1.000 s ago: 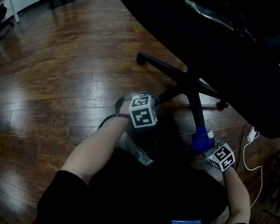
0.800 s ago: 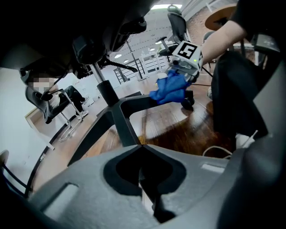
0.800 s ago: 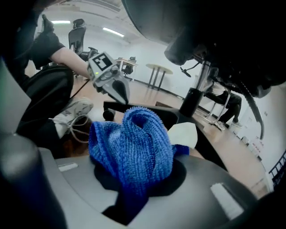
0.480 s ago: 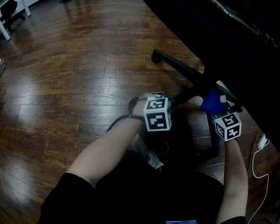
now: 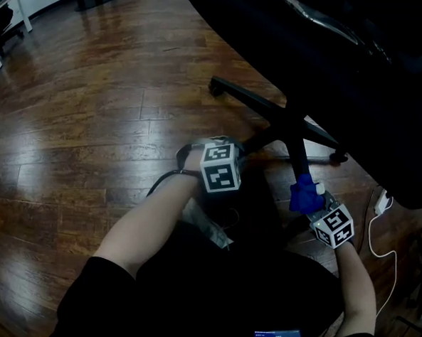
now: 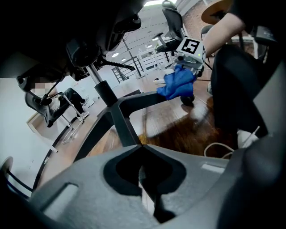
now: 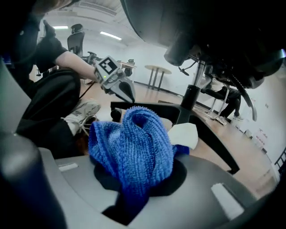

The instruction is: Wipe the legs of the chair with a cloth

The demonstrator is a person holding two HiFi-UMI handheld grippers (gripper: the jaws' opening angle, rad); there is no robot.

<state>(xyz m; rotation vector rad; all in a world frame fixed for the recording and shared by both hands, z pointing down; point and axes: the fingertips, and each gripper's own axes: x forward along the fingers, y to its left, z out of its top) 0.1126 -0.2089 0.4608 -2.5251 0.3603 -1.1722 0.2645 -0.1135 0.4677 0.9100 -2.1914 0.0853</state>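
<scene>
Right tongs (image 7: 134, 190), clamping the blue cloth (image 7: 134, 143), meet the outer end of the chair leg (image 5: 298, 159), which runs straight ahead. Left tongs (image 6: 145, 179) closed, empty, farther off.

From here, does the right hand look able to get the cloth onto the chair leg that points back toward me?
Probably yes. The cloth, pinched in the right tongs, sits right at the outer end of that chair leg, and nothing stands between them.

A white cable (image 5: 369, 234) lies on the wooden floor (image 5: 93, 121).
</scene>
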